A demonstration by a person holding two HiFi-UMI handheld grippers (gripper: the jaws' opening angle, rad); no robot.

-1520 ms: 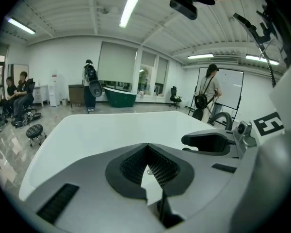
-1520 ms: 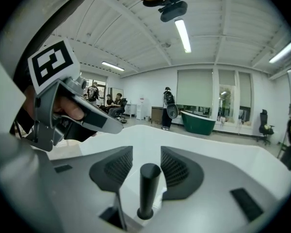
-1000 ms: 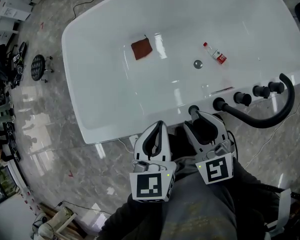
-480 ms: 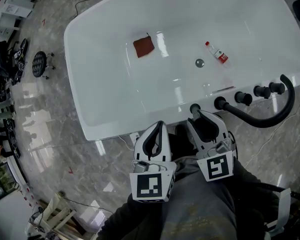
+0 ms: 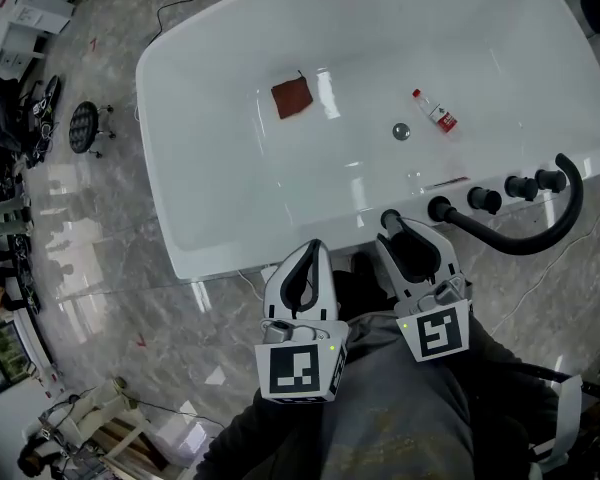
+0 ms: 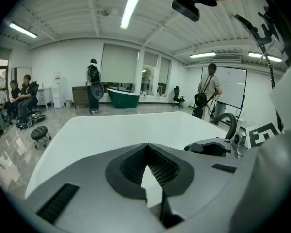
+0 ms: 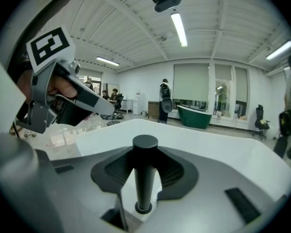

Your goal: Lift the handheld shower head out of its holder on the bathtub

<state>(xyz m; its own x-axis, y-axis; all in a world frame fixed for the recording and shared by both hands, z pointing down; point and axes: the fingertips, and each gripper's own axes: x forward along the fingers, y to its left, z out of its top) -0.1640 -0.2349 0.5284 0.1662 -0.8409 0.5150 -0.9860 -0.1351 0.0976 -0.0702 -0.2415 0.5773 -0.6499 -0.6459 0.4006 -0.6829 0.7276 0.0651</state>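
Observation:
The black handheld shower head (image 5: 388,217) stands upright in its holder on the near rim of the white bathtub (image 5: 230,243). My right gripper (image 5: 402,230) reaches over that rim. In the right gripper view the black handle (image 7: 144,178) stands between the dark pads (image 7: 177,171), which press on it from both sides. My left gripper (image 5: 315,249) hangs just left of it, short of the tub's edge, with its tips together (image 6: 148,147) and nothing in them.
Three black knobs (image 5: 484,199) and a curved black hose (image 5: 550,233) line the rim to the right. A red-brown cloth (image 5: 291,97), a small bottle (image 5: 434,109) and the drain (image 5: 401,130) are inside the tub. A stool (image 5: 85,128) stands on the floor at left.
The right jaws have drawn in a little around the shower head's handle. Both grippers keep their places, and the head view has drifted slightly.

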